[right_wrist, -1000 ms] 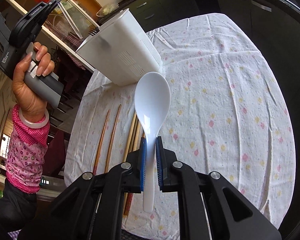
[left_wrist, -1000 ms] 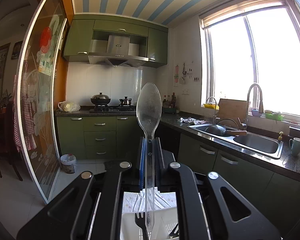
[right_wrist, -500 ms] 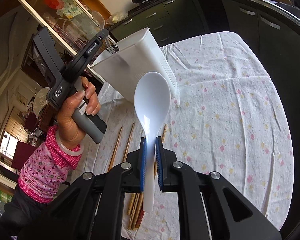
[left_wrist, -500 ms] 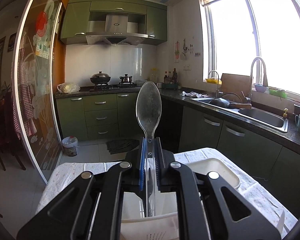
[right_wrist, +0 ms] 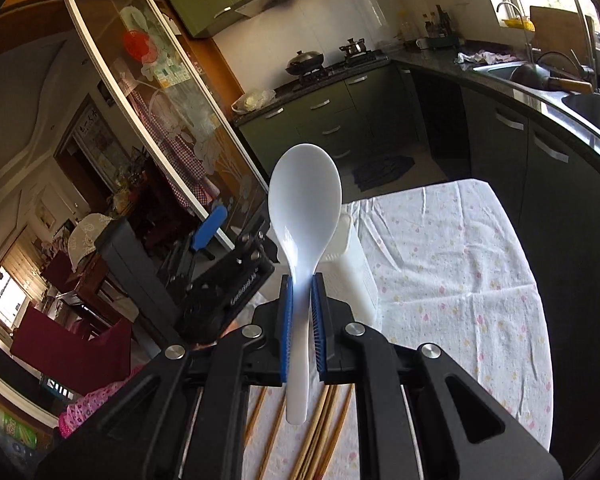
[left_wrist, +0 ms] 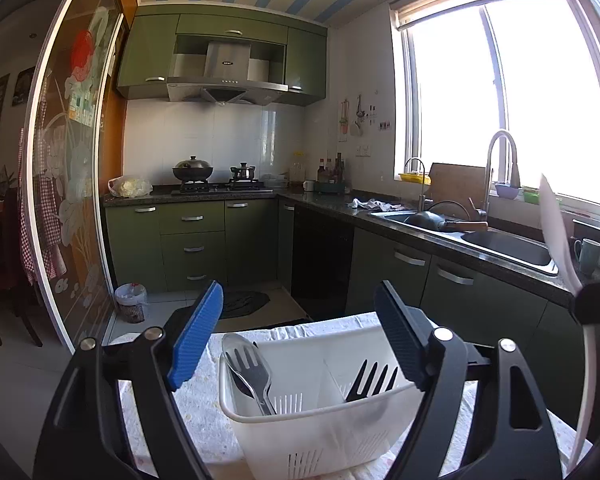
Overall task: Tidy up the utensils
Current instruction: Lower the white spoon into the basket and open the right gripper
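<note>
Left to right from the left gripper [left_wrist: 296,334]: its jaws stand wide apart with nothing between them. Just ahead of and below the fingertips sits the white caddy [left_wrist: 320,420], on the tablecloth [left_wrist: 196,400]. In the caddy's left compartment a clear spoon [left_wrist: 246,368] leans bowl-up with a clear fork [left_wrist: 249,360] lying against it; past the divider, in the right compartment, a black fork [left_wrist: 370,378] points its tines up. Far right of this gripper, the white spoon [left_wrist: 556,228] rises edge-on from the dark body of the other gripper. Beyond the cloth are the green cabinets, the stove and the sink counter, well apart from the table.

The right gripper [right_wrist: 302,320] pinches the white spoon [right_wrist: 304,216] by its handle, bowl up, with the handle end hanging below the pads. To its left and slightly ahead is the left gripper [right_wrist: 212,228], open. Directly behind the spoon bowl stands the caddy [right_wrist: 356,268], partly hidden by it. Under the right gripper lie the chopsticks [right_wrist: 324,432] on the cloth, which spreads bare off to the right.

Half a second ago the left gripper was clamped on the clear spoon above the caddy; now that spoon rests in the left compartment and the jaws have spread. The right gripper has kept its grip and come nearer the caddy.
</note>
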A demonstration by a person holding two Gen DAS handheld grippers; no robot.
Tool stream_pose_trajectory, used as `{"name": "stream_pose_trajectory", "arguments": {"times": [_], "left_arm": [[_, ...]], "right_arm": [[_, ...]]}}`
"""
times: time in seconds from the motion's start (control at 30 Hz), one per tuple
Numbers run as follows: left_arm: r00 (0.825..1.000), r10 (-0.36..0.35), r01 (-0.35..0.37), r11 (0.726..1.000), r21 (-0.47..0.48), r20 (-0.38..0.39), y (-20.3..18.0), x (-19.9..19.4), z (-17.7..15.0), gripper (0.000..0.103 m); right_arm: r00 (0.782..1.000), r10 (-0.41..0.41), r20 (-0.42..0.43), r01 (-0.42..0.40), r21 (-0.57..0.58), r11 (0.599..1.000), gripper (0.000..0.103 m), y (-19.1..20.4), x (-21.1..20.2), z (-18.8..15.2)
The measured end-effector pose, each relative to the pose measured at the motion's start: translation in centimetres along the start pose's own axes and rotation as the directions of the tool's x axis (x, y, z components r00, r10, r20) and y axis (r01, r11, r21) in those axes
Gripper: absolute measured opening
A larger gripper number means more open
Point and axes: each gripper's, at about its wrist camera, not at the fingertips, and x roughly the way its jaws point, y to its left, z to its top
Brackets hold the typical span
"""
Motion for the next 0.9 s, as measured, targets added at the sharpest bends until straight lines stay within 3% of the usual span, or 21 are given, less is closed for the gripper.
{"name": "stream_pose_trajectory", "arguments": {"times": [0.07, 0.27, 0.37, 0.57, 0.73, 0.9], "left_arm": [[1.0, -0.002, 0.003, 1.0, -0.014, 0.021, 0.4, -1.2, 0.3, 0.089], [0.999, -0.002, 0.004, 0.999, -0.044, 0.043, 2.2, -5.3, 0.9, 0.089], [0.999, 0.006, -0.004, 0.998, -0.059, 0.035, 3.5, -7.1, 1.0, 0.09], [1.0, 0.013, -0.011, 0.996, -0.09, 0.026, 5.8, -10.3, 0.6, 0.091], [1.0, 0.005, -0.005, 0.994, -0.113, 0.008, 6.6, -11.5, 0.2, 0.092], [1.0, 0.0, -0.002, 0.992, -0.128, -0.02, 6.6, -11.8, -0.4, 0.092]], "right_arm": [[0.998, -0.008, 0.068, 0.008, -0.007, 1.0, 0.01, 0.7, 0.2, 2.1], [0.96, -0.048, 0.275, 0.056, -0.024, 0.998, 0.01, 2.1, 2.6, 6.2], [0.938, -0.093, 0.333, 0.117, -0.053, 0.992, 0.01, 2.6, 5.3, 6.5], [0.93, -0.144, 0.34, 0.169, -0.047, 0.984, 0.01, 1.5, 10.2, 4.1], [0.915, -0.18, 0.362, 0.235, -0.114, 0.965, 0.011, 1.8, 10.9, 0.7], [0.924, -0.206, 0.321, 0.269, -0.164, 0.949, 0.011, 2.1, 12.5, -1.8]]}}
